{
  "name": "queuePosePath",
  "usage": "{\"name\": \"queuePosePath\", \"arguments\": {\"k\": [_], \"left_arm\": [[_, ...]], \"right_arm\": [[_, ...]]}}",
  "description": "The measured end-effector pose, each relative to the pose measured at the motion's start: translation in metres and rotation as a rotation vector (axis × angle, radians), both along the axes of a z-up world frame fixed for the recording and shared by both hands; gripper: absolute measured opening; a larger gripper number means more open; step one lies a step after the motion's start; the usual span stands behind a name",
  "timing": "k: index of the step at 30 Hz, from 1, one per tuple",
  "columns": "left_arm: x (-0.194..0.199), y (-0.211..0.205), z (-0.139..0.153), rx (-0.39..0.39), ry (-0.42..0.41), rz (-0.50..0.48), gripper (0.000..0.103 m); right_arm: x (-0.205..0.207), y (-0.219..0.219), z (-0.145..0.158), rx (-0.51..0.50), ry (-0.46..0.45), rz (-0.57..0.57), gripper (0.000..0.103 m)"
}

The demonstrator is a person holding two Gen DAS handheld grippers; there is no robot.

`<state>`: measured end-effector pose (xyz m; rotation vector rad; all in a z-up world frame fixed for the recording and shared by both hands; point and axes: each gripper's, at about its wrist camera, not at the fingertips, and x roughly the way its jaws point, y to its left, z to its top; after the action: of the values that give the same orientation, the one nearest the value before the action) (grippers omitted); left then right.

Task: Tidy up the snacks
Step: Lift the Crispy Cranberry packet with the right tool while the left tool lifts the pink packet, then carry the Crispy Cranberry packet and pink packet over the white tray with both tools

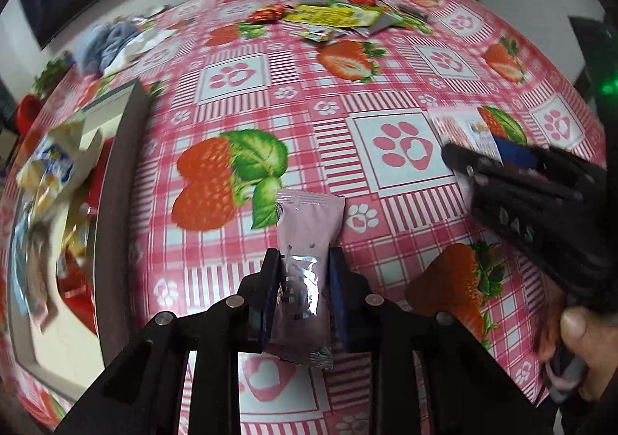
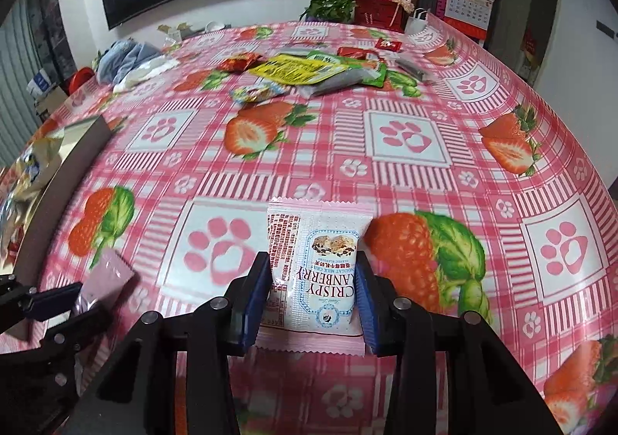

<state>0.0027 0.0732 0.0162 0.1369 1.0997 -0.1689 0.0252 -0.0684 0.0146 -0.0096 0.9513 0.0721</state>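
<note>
My left gripper (image 1: 304, 257) is shut on a pink snack packet (image 1: 309, 219), which stands upright between the blue pads above the strawberry tablecloth. My right gripper (image 2: 313, 261) is shut on a white cranberry nougat packet (image 2: 320, 234), its print upside down. In the left wrist view the right gripper (image 1: 469, 161) shows at the right edge with that cranberry packet (image 1: 459, 126) sticking out of it. In the right wrist view the left gripper (image 2: 58, 300) and its pink packet (image 2: 110, 276) sit at the lower left. A grey-rimmed box (image 1: 119, 165) on the left holds several snacks.
A pile of loose snack packets (image 2: 309, 68) lies at the far side of the table. A blue cloth (image 2: 123, 56) is bunched at the far left. Flowers and a small white bag (image 2: 419, 20) stand at the back edge. A person's thumb (image 1: 579, 323) grips the right handle.
</note>
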Motion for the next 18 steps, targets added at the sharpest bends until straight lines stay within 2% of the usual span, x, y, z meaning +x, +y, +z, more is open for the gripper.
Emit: {"name": "queuePosePath", "arguments": {"k": [3, 8, 18], "left_arm": [[-0.004, 0.006, 0.000, -0.032, -0.008, 0.050, 0.027], [-0.010, 0.011, 0.000, -0.047, -0.010, 0.073, 0.027], [-0.030, 0.029, 0.003, -0.074, 0.021, 0.086, 0.026]], "right_arm": [[-0.017, 0.008, 0.001, -0.001, 0.031, 0.029, 0.043], [-0.052, 0.018, 0.003, -0.011, 0.061, 0.052, 0.043], [-0.089, 0.018, 0.016, 0.053, 0.081, -0.003, 0.043]]}}
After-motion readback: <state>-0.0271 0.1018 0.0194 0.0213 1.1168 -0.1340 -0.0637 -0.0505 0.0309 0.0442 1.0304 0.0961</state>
